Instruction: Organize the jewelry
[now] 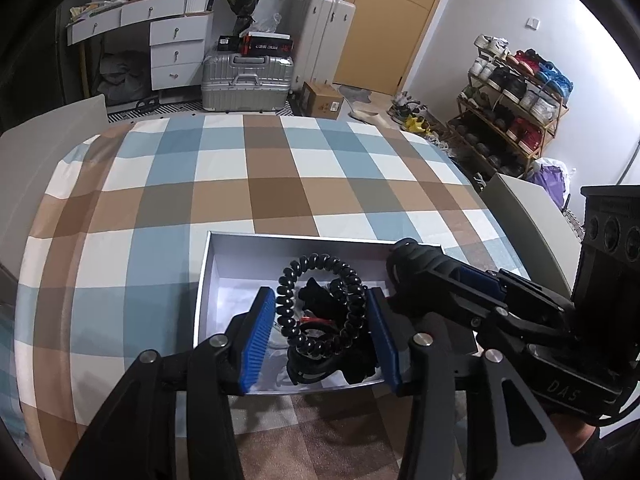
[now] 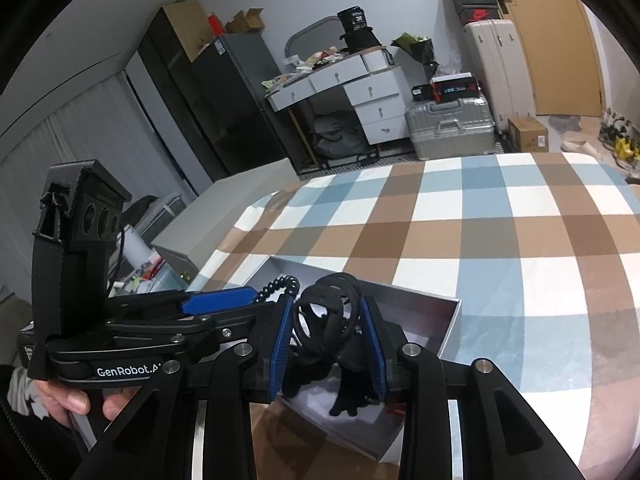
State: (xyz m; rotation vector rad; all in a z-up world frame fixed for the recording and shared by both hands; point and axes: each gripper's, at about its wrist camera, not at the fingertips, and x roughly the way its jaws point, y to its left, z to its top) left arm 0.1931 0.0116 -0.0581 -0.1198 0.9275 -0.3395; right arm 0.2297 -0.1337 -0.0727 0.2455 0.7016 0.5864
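Note:
A white open box (image 1: 212, 264) lies on the checked bedspread and holds black hair ties. My left gripper (image 1: 320, 304) is over the box with its blue pads on both sides of a black spiral coil tie (image 1: 320, 304), touching it. My right gripper (image 2: 326, 320) is also over the box (image 2: 448, 328), its blue pads closed around a bundle of black elastic bands (image 2: 328, 320) lifted above the box floor. The right gripper's body shows in the left wrist view (image 1: 460, 292). The left gripper's body shows in the right wrist view (image 2: 160, 320).
The checked bedspread (image 1: 280, 184) stretches beyond the box. Behind the bed stand a silver suitcase (image 1: 246, 80), a white dresser (image 1: 172, 48) and a shoe rack (image 1: 508, 112). A white bed frame edge (image 1: 520, 208) is at right.

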